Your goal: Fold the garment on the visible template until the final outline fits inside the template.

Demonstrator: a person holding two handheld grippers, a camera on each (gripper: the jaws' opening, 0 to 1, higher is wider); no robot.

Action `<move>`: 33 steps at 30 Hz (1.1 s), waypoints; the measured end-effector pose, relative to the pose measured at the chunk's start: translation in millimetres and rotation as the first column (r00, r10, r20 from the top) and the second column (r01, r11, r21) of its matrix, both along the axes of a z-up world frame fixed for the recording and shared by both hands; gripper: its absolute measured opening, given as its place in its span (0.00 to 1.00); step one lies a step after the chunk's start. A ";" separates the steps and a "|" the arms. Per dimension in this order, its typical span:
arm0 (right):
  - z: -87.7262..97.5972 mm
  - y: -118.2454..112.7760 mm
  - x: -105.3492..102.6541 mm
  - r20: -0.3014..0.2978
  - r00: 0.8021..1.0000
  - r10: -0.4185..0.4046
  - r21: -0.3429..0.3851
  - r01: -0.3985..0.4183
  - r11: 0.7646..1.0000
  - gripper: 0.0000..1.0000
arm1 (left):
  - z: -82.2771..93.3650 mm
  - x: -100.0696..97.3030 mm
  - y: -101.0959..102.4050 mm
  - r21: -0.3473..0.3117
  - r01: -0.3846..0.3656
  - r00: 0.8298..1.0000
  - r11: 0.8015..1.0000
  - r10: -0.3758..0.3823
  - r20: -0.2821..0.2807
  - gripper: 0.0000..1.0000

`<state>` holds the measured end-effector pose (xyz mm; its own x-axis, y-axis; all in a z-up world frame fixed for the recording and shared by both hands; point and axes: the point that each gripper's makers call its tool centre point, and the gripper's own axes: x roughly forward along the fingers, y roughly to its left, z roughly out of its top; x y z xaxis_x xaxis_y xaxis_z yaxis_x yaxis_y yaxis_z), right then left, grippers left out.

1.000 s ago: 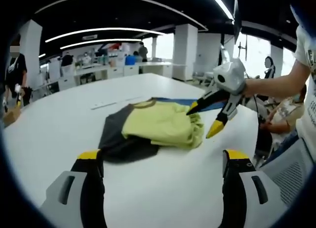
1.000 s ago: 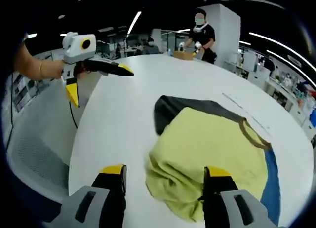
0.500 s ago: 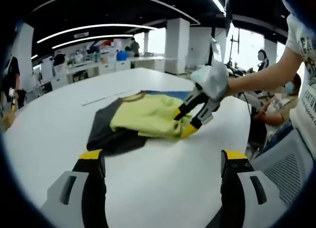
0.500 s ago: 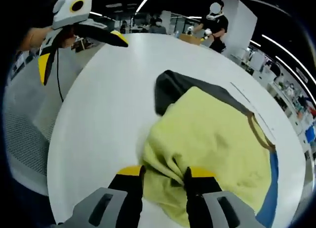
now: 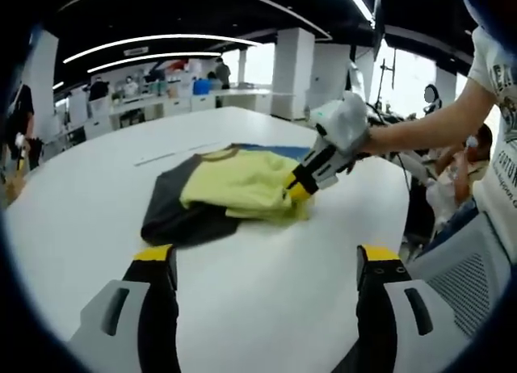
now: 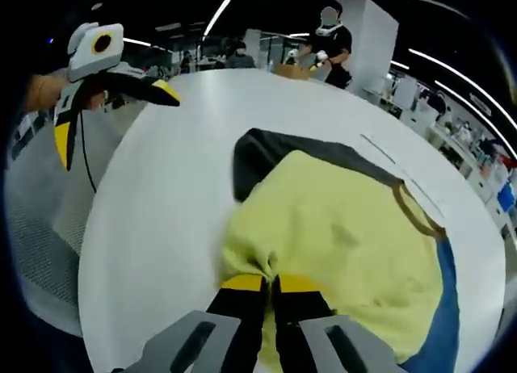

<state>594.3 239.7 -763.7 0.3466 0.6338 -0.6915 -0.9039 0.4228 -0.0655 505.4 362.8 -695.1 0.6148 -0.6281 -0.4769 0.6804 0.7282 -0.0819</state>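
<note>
jaws of the right gripper (image 6: 271,282), open half a second ago, now pinch the near edge of the yellow garment (image 6: 347,236) lying over the blue template (image 6: 443,308) on the white table (image 6: 161,187), ready to fold, while the left gripper (image 5: 262,256) hovers wide open, empty.

The garment (image 5: 226,191) lies on the desk (image 5: 266,284), over the template (image 6: 443,324), which shows along the garment's far side. The right claw (image 6: 271,282) grips the garment's hem nearest the desk's edge; the left claw (image 6: 105,106) hangs beyond that edge.
</note>
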 end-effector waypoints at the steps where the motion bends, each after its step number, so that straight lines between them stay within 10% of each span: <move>1: 2.1 -0.3 0.3 0.002 1.000 -0.001 0.004 0.001 1.000 0.00 | 0.0 0.0 0.2 0.001 0.001 1.000 1.000 -0.001 0.000 0.88; 15: 64.5 -12.9 43.6 0.035 0.994 -0.102 0.121 0.097 0.988 0.00 | -1.0 3.3 -1.2 0.006 0.013 1.000 1.000 -0.013 0.001 0.83; 33: 36.4 -37.4 114.9 -0.073 0.953 -0.294 0.128 0.301 0.945 0.00 | -9.3 15.4 5.9 -0.029 -0.027 0.999 0.999 0.027 -0.030 0.74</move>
